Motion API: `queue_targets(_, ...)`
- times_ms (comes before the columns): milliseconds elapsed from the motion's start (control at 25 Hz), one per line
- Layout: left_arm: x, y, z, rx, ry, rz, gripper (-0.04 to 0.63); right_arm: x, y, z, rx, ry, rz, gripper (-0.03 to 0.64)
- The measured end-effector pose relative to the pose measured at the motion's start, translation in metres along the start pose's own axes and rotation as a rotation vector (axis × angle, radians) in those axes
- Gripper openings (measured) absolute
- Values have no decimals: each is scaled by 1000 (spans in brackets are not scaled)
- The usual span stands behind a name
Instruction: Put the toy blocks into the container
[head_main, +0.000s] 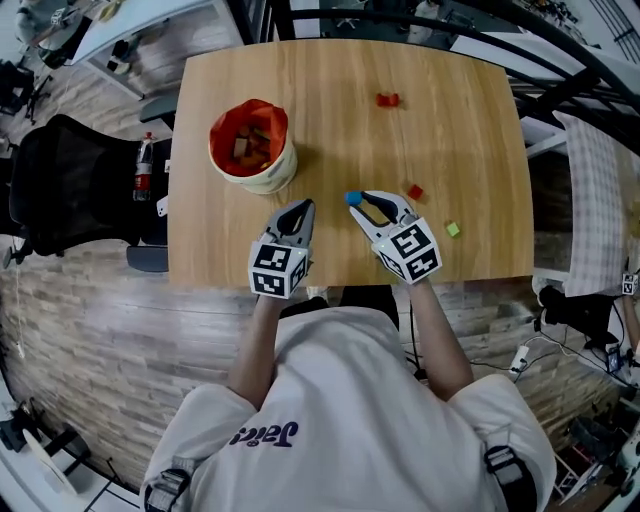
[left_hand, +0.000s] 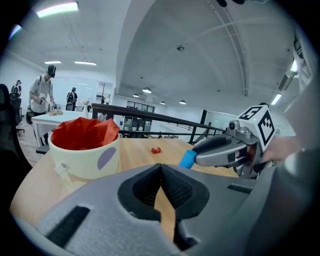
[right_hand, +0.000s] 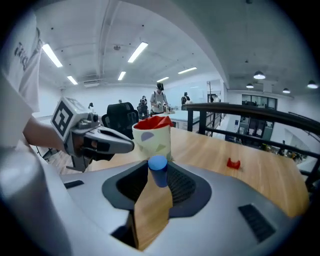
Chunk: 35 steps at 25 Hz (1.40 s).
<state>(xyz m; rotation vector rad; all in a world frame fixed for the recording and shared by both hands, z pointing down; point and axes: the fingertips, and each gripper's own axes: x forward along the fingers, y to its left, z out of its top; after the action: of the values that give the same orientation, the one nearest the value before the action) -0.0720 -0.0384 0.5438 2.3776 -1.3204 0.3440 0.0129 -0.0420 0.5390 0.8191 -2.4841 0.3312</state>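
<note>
The container (head_main: 270, 178) is a cream cup lined in red, standing on the left part of the wooden table (head_main: 460, 150) with several blocks inside. My right gripper (head_main: 358, 201) is shut on a blue cylinder block (head_main: 352, 198), held above the table near its front edge; the block (right_hand: 158, 170) stands upright between the pads. My left gripper (head_main: 302, 208) hovers just left of it, shut and empty, its tips (left_hand: 160, 167) meeting. A red block (head_main: 387, 99) lies far back, a small red block (head_main: 414, 192) and a green block (head_main: 452, 229) lie right of my right gripper.
A black office chair (head_main: 70, 185) stands off the table's left side. A dark railing (right_hand: 250, 112) runs behind the table. People stand at a distant workbench (left_hand: 50, 117). Bare wood stretches between the container and the far red block (right_hand: 233, 163).
</note>
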Motion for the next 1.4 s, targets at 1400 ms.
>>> queue_targets(1400,-80,98,8,-108,-125,291,6,227,59,113,-859,411,391,129)
